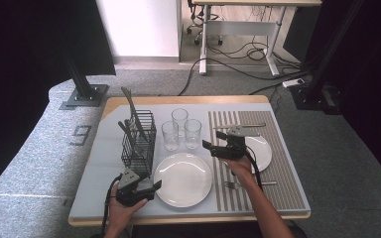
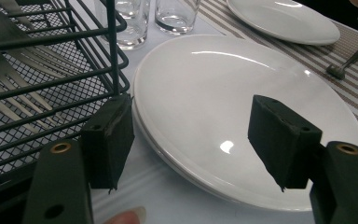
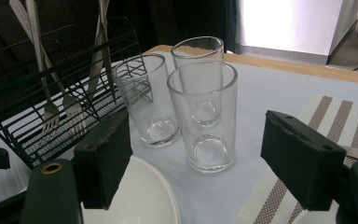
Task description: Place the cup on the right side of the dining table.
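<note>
while the nearest glass (image 3: 208, 116) stands at the centre of the right gripper view, the right gripper (image 3: 209, 158) frames it with spread, empty jaws. to grip well, i judge it should close low on that glass, clear of the two glasses behind. lower left of the high view, the left gripper (image 1: 146, 188), jaws spread, waits beside the large plate (image 1: 183, 179). its own view adds a fork (image 2: 347, 63) at upper right.
</note>
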`<state>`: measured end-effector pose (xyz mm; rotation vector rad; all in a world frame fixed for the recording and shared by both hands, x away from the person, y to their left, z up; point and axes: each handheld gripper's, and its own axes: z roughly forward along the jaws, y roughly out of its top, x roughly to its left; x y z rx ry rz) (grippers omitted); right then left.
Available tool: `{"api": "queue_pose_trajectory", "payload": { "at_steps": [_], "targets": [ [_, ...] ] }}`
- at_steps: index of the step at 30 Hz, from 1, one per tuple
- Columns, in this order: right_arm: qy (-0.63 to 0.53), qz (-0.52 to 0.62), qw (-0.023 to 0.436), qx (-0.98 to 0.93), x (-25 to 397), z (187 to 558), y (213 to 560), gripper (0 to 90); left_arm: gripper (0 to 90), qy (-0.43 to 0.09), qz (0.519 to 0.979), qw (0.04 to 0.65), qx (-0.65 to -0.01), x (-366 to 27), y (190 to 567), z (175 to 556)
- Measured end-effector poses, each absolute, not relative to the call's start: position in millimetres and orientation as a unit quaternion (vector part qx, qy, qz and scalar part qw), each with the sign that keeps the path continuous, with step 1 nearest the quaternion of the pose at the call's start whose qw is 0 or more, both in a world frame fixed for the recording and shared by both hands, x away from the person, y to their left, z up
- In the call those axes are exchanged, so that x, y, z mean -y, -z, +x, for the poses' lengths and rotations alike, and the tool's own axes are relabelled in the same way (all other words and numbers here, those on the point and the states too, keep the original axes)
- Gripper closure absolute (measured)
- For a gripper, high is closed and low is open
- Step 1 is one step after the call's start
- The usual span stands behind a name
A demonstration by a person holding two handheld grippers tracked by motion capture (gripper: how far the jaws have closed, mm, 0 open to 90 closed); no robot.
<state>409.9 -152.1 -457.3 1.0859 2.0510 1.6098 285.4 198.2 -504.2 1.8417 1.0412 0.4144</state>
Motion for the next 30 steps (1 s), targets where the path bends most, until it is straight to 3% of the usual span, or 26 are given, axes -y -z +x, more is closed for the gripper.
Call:
{"api": "queue_pose_trajectory", "payload": {
  "at_steps": [30],
  "targets": [
    [-0.544, 0.380, 0.157, -0.731, 130.4, 429.8, 462.5, 23.3, 31.5, -0.169, 0.751, 0.475, -0.427, -199.8, 503.5, 285.4]
  ]
}}
